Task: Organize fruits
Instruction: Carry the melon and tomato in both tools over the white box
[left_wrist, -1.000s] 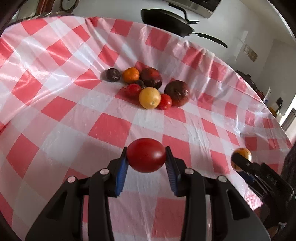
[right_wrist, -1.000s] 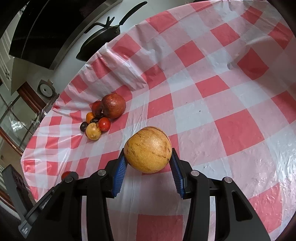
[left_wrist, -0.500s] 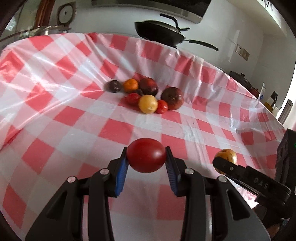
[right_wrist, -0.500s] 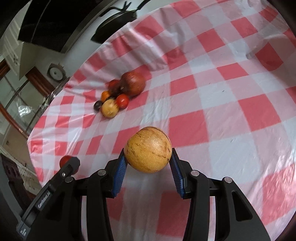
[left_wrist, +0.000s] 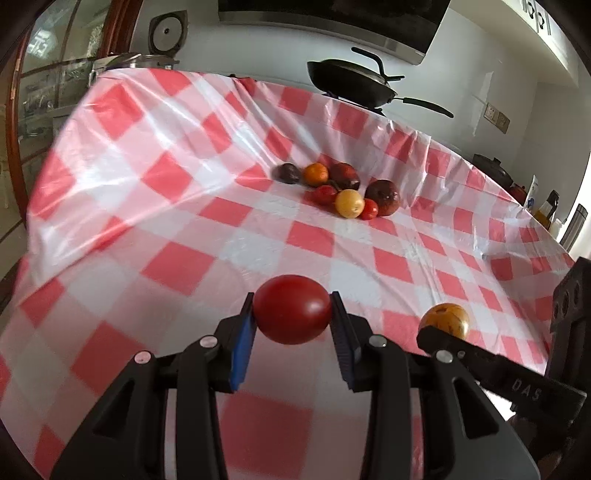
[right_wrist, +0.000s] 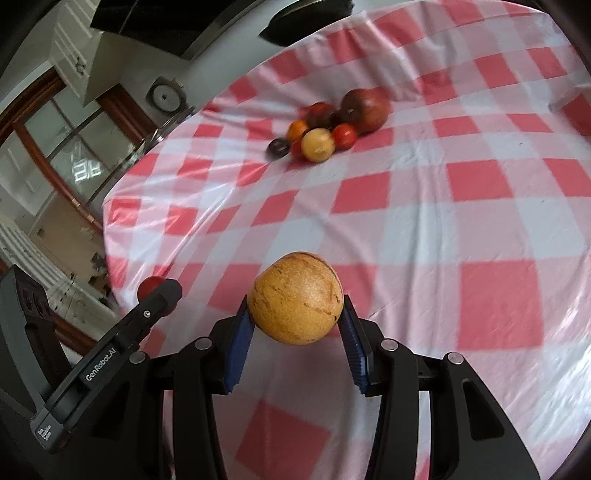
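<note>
My left gripper (left_wrist: 292, 314) is shut on a red tomato (left_wrist: 291, 308), held above the checked tablecloth (left_wrist: 155, 206). My right gripper (right_wrist: 295, 314) is shut on a speckled yellow-orange fruit (right_wrist: 295, 297), which also shows at the right of the left wrist view (left_wrist: 445, 319). A cluster of several fruits (left_wrist: 340, 190) lies farther back on the table: a dark plum, an orange, red tomatoes, a yellow fruit and two dark red round fruits. The same cluster (right_wrist: 328, 125) appears in the right wrist view. The left gripper (right_wrist: 149, 291) with its tomato shows at that view's left.
A black pan (left_wrist: 351, 79) sits on the counter behind the table. A round metal lid (left_wrist: 168, 31) and a glass-door cabinet (left_wrist: 48, 92) stand at the far left. Bottles (left_wrist: 546, 208) are at the far right. The tablecloth (right_wrist: 461, 206) drapes over the table's left edge.
Both grippers have pulled back from the fruit cluster, which now looks smaller and farther away. More of the room behind the table has come into view. Each grip is unchanged.
</note>
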